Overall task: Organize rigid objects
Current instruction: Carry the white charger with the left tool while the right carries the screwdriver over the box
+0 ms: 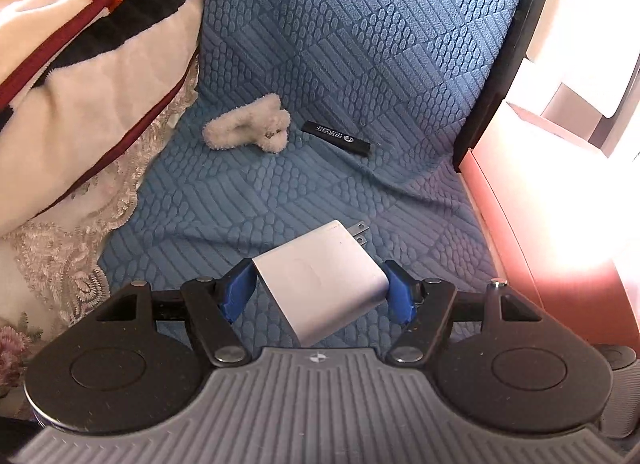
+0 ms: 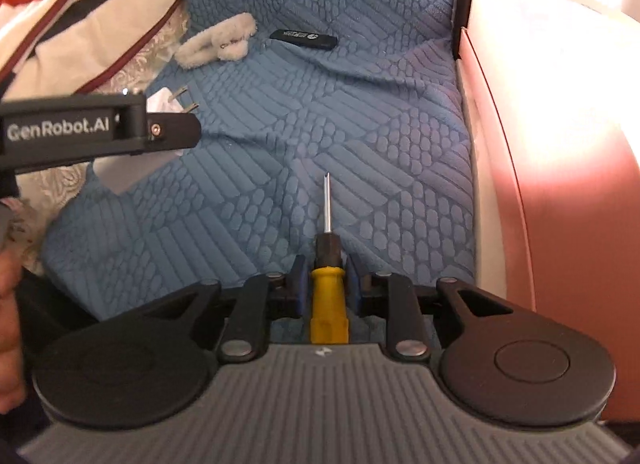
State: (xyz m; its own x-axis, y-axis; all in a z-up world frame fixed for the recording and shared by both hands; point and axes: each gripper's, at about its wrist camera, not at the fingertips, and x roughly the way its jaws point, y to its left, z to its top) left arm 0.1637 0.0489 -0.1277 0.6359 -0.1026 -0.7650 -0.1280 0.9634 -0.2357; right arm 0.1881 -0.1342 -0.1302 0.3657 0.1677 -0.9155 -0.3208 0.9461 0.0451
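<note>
My left gripper is shut on a white plug charger, held above the blue quilted sofa seat, its prongs pointing away. The charger's prongs also show in the right wrist view beside the left gripper's black body. My right gripper is shut on a yellow-handled screwdriver, its metal shaft pointing forward over the seat. A black stick-shaped device lies on the seat further back, also seen in the right wrist view. A small white plush toy lies left of it.
A pink open box stands along the right of the seat. A folded blanket and lace-trimmed cushion fill the left side. The blue backrest rises behind.
</note>
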